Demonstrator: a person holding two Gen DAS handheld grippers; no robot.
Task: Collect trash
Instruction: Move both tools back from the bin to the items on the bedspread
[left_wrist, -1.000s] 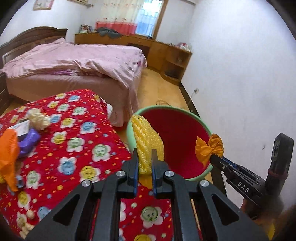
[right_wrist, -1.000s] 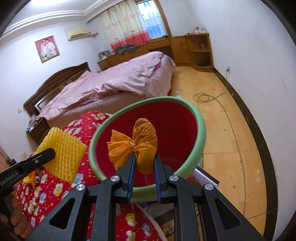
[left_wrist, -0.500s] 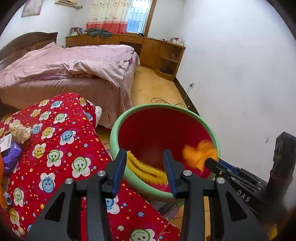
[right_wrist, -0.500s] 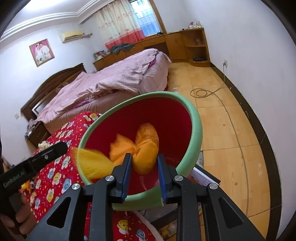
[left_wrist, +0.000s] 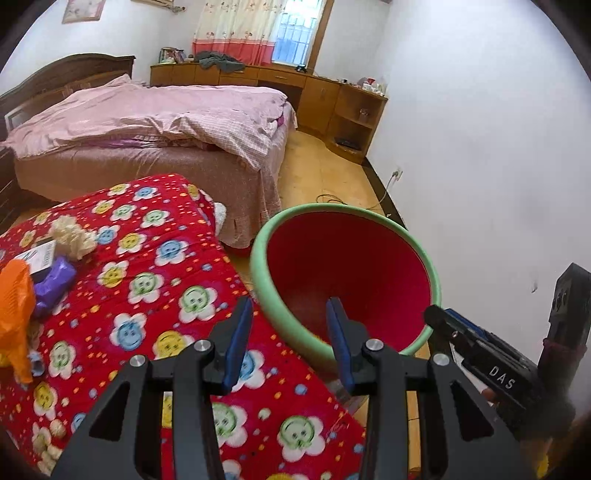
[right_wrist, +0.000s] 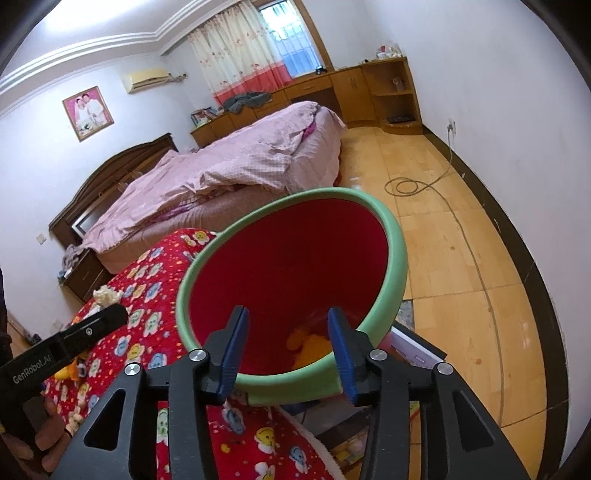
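Observation:
The red bin with a green rim (left_wrist: 258, 266) stands beside the red flower-print blanket (left_wrist: 147, 295). My left gripper (left_wrist: 290, 306) hangs open over the bin's near edge with nothing between its fingers. My right gripper (right_wrist: 286, 314) is over the bin's rim (right_wrist: 397, 258), its jaws opening and empty. Orange trash (right_wrist: 314, 345) lies at the bottom of the bin. On the blanket remain an orange bag (left_wrist: 14, 295), a purple wrapper (left_wrist: 55, 280), a white crumpled wad (left_wrist: 72, 236) and a small card (left_wrist: 42, 254).
A bed with pink covers (left_wrist: 166, 122) stands behind the blanket. A white wall (left_wrist: 480, 166) runs close on the right. A cable (right_wrist: 406, 184) coils on the wooden floor. A booklet (right_wrist: 417, 350) lies under the bin's right side.
Both grippers opened. The yellow foam net left the left gripper and the orange wad left the right one; both dropped into the bin.

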